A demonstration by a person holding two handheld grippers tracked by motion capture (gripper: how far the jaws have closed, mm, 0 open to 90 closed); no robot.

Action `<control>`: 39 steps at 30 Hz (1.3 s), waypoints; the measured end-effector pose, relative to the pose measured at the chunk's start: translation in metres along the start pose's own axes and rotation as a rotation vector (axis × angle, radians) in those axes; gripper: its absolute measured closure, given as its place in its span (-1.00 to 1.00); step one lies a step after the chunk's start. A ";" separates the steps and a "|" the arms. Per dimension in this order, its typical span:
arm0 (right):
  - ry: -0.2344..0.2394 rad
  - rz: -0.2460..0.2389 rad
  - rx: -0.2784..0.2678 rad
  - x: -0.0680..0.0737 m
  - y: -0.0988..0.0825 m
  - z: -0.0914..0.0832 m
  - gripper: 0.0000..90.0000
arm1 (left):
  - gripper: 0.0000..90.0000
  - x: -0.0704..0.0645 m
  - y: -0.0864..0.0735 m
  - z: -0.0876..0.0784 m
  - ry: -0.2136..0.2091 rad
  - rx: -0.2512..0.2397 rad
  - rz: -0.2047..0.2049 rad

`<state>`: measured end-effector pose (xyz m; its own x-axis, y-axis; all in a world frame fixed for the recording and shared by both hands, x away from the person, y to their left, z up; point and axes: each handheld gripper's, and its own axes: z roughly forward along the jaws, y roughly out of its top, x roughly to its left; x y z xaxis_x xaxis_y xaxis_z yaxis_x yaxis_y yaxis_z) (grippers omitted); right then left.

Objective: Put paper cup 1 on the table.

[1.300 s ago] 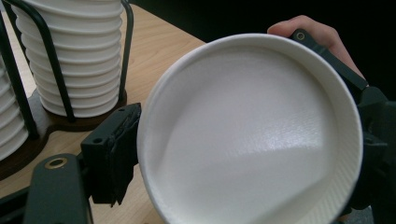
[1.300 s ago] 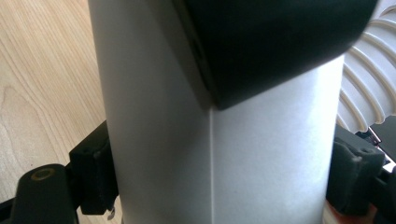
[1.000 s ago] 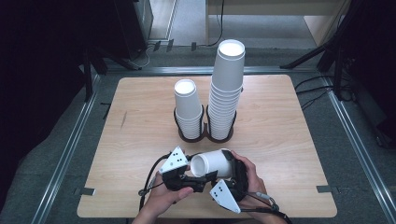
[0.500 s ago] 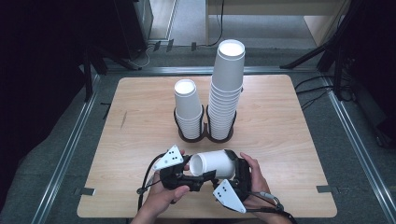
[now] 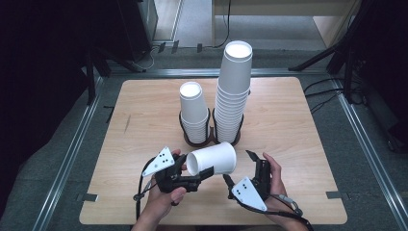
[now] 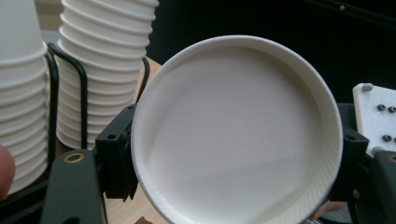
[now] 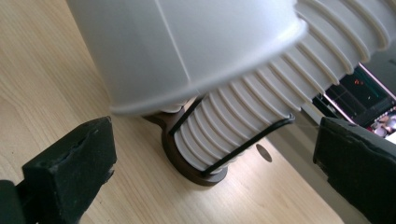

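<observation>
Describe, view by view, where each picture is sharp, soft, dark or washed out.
High view: table evenly lit, surroundings nearly black, top of the tall cup stack washed out. Left gripper view: held cup fairly sharp, stacks behind slightly soft. Right gripper view: the cup looms close and soft, with wide-angle bending.

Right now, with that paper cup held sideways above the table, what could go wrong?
The loose cup is clamped at its rim by the left gripper alone; the right gripper has just been opening, with nothing between its fingers. Two risks:
1. The thin rim could buckle or slip, dropping the cup onto the table.
2. The tall stack and short stack stand close behind; a swing could knock them.
</observation>
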<state>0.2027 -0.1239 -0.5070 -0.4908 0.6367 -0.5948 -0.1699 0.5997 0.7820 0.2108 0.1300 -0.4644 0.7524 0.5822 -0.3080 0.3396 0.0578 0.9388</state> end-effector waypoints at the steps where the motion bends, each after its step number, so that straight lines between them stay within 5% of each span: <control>1: 0.002 0.011 0.001 -0.001 0.000 -0.001 -1.00 | -0.47 0.000 0.000 0.000 0.007 -0.009 0.002; 13: 0.052 0.309 0.019 -0.014 0.002 -0.012 -1.00 | -0.49 0.001 -0.004 0.000 0.083 -0.105 0.056; 21: 0.060 0.484 0.021 -0.020 0.012 -0.020 -0.99 | -0.49 0.003 -0.008 0.002 0.099 -0.157 0.045; 27: 0.075 0.677 0.062 -0.027 0.018 -0.020 -0.92 | -0.50 0.003 -0.009 0.003 0.114 -0.167 0.053; 35: 0.054 0.824 0.068 -0.028 0.028 -0.018 -0.88 | -0.50 0.004 -0.010 0.004 0.124 -0.177 0.053; 39: 0.056 0.980 0.073 -0.028 0.031 -0.019 -0.90 | -0.50 0.003 -0.012 0.005 0.121 -0.181 0.058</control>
<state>0.1951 -0.1322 -0.4628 -0.4261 0.8454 0.3221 0.3862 -0.1520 0.9098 0.2120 0.1271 -0.4770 0.6911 0.6811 -0.2420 0.1822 0.1598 0.9702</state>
